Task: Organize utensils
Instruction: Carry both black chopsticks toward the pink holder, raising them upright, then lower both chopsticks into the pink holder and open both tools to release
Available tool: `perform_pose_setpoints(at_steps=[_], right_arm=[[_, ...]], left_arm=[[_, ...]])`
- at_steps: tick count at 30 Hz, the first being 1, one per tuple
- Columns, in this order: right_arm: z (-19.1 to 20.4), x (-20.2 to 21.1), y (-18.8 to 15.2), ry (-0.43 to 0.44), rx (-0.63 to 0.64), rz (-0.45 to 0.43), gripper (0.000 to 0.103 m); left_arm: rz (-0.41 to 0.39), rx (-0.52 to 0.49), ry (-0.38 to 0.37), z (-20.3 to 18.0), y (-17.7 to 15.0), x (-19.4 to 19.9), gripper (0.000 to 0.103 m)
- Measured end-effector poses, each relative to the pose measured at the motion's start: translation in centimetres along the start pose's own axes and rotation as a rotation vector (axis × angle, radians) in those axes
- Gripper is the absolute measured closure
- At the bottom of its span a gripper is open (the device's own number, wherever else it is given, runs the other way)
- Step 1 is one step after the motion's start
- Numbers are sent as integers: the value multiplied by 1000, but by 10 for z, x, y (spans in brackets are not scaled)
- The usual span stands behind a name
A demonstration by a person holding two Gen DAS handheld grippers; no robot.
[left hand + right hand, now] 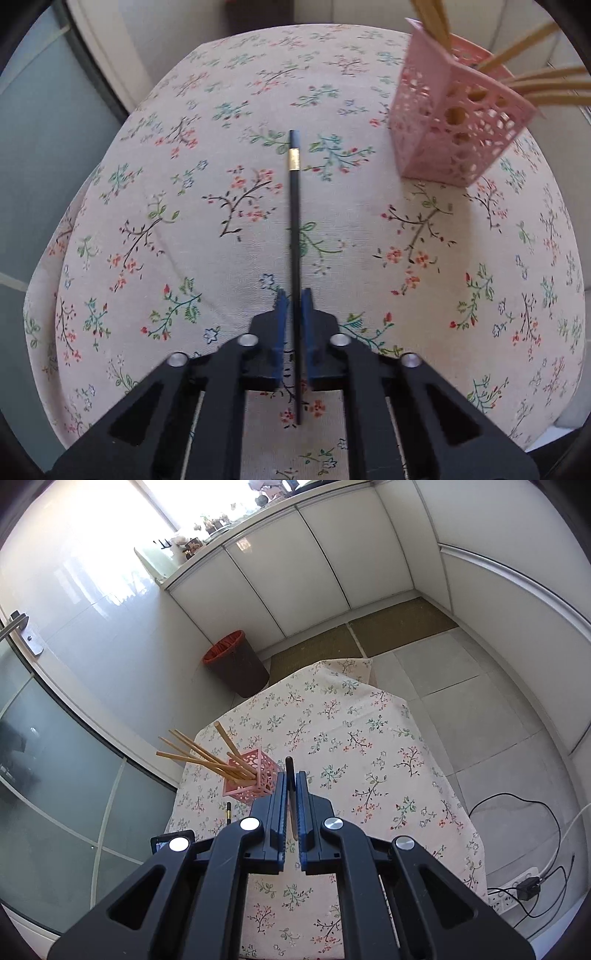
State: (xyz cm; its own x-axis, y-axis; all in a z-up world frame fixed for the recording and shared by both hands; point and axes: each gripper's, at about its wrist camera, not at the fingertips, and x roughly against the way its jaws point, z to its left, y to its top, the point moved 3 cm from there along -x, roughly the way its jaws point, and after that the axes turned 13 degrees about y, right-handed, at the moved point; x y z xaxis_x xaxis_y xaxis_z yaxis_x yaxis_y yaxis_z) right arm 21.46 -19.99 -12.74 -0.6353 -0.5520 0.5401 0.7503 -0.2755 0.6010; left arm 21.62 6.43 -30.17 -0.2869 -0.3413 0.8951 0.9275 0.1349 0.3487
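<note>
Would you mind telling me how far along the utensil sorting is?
Done: several wooden chopsticks stand in the pink holder. In hand: the left gripper is shut on a black chopstick; the right gripper is shut on another dark utensil. Left: both go into the holder.

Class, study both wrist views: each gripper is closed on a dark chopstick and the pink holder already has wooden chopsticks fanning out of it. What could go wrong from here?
1. The left gripper pinches the black chopstick near one end, so it may pivot or slip.
2. The wooden chopsticks lean across the pink holder; an incoming stick could knock them or tip the holder.
3. The right gripper grips its dark chopstick close above the holder, so a collision is possible.
</note>
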Motion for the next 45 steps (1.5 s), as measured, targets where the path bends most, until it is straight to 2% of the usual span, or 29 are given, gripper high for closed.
perform_pose_setpoints(at_steps=[4,11,14,21,33,37,45], right_arm=[[7,6,0,3,17,-17,98],[17,10,-2,19,29,-19,98],[23,12,-3,21,41,-20,98],[37,19,-2,23,70,-31,98],[46,26,-1,27,84,-39,98],[47,29,0,32,84,-46,98],[47,34,5,45,84,-54,98]], left_arm=[[-7,20,-50,11,-7,6,99],[-160,30,-47,33,-13,59,99],[-236,25,-19,40,-13,78,99],[-353,37,3,57,-12,118,99],[-450,72,13,72,-4,148,99],[-485,90,-13,82,2,163,99],[-485,139,-213,105,17,192,99]])
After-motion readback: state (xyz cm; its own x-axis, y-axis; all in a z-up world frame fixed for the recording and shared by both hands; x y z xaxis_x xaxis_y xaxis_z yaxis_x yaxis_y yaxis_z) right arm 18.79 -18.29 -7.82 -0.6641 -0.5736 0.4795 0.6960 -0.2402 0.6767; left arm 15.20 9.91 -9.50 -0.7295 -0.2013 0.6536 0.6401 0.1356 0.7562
